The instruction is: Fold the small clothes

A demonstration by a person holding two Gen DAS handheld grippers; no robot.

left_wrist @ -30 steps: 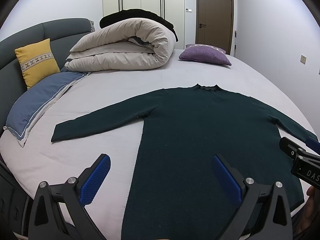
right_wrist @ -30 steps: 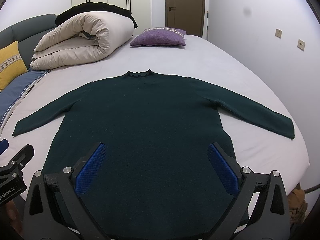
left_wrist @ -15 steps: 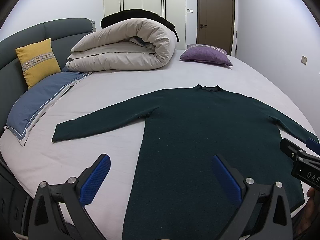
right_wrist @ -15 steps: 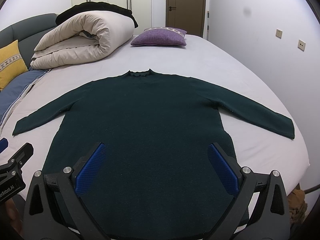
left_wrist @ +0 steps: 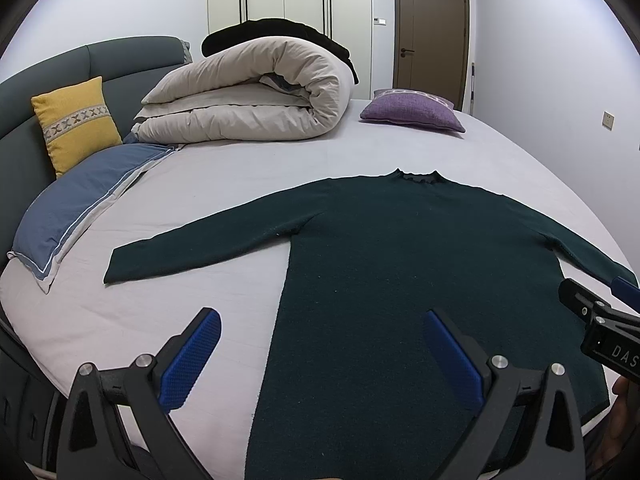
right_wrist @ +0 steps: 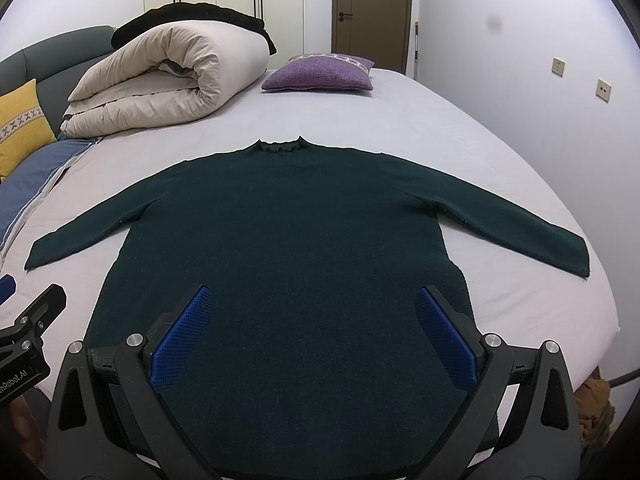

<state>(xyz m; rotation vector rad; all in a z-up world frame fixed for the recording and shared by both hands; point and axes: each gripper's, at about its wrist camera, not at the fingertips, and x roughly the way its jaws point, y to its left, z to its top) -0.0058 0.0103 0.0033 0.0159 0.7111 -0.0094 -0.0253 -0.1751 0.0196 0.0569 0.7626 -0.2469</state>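
Note:
A dark green long-sleeved sweater (left_wrist: 400, 264) (right_wrist: 288, 232) lies flat on the bed, collar at the far side, both sleeves spread out sideways. My left gripper (left_wrist: 320, 328) hovers open above the sweater's lower left edge, with nothing between its blue pads. Over the lower middle of the sweater my right gripper (right_wrist: 312, 312) hangs open and empty as well. Each gripper's body shows at the side edge of the other's view.
The bed has a pale sheet (left_wrist: 224, 188). A rolled beige duvet (left_wrist: 248, 96) with a black cloth on top lies at the back. Also here: a purple cushion (right_wrist: 320, 74), a yellow cushion (left_wrist: 76, 120), a blue pillow (left_wrist: 80, 200). The bed's right edge (right_wrist: 600, 280) drops off near the wall.
Both views have shifted only slightly; the left gripper has drifted a little. The sweater lies as before and both grippers stay open.

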